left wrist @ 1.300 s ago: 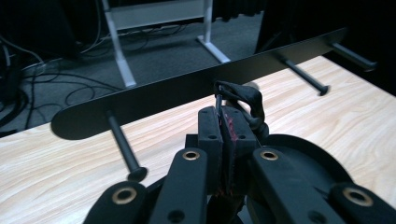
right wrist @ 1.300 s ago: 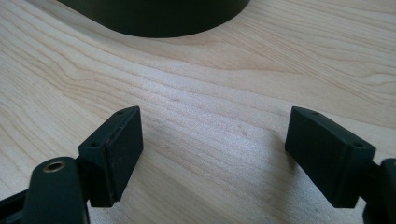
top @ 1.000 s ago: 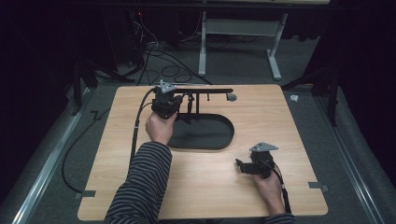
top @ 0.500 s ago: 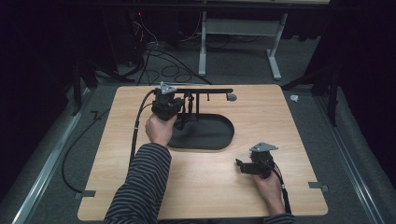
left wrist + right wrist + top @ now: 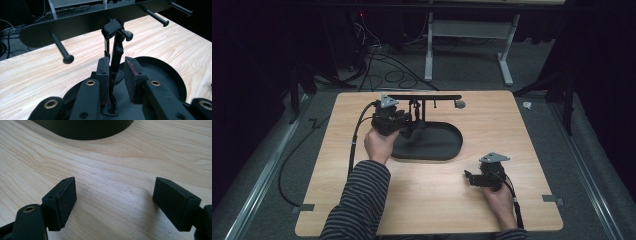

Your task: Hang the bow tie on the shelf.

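Observation:
A black stand has an oval base (image 5: 439,147) and a horizontal bar (image 5: 432,97) with several pegs. A black strap (image 5: 115,50) hangs from one peg (image 5: 127,35) and runs down onto the base. My left gripper (image 5: 408,127) is at the stand; in the left gripper view its jaws (image 5: 117,75) have just been opening, with the strap between them close to the left pad (image 5: 103,72) and a gap to the right pad (image 5: 130,75). My right gripper (image 5: 470,178) rests low on the table at the front right, open (image 5: 113,202) with nothing between its pads.
The wooden table (image 5: 522,145) is bare around the stand. A small grey knob (image 5: 459,104) sits at the bar's right end. The left gripper's cable (image 5: 354,140) loops off the table's left side. Cables and a frame lie on the floor beyond.

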Available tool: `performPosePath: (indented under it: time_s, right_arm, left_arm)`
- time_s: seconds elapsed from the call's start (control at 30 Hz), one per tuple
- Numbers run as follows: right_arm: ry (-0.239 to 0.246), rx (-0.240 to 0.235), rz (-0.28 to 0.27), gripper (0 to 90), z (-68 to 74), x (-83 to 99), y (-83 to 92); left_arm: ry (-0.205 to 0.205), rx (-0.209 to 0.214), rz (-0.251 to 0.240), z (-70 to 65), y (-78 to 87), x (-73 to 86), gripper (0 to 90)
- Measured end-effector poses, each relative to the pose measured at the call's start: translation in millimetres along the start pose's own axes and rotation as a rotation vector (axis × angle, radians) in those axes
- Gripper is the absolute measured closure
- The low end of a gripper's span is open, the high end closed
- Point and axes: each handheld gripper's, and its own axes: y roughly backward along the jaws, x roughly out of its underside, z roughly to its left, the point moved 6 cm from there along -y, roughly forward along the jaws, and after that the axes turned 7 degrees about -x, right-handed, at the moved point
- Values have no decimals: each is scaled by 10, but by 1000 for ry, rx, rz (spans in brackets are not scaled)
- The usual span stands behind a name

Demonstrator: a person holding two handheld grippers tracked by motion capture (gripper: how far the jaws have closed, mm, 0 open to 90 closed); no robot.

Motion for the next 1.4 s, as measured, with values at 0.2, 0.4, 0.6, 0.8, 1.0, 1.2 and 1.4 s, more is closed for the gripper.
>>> performPosePath:
  time_s: [0.2, 0.4, 0.6, 0.8, 1.0, 1.2, 1.4]
  right_arm:
    - [1, 0, 1, 204, -1, 0, 1]
    - [1, 0, 2, 205, -1, 1, 1]
    - [0, 0, 2, 204, -1, 1, 1]
    - [0, 1, 0, 205, -1, 0, 0]
    - [1, 1, 0, 204, -1, 0, 0]
    - [1, 0, 1, 204, -1, 0, 1]
    - [4, 1, -1, 204, -3, 0, -1]
  left_arm:
    - [0, 6, 6, 12, 47, 46, 738]
    - [-15, 18, -3, -31, 122, 40, 725]
    - [-32, 27, -3, -89, 160, 51, 711]
    - [-27, 37, -16, -125, 222, 77, 687]
    - [-28, 36, -20, -109, 304, 138, 679]
    - [-12, 39, -31, -88, 375, 176, 674]
    - [-19, 35, -41, -74, 473, 207, 672]
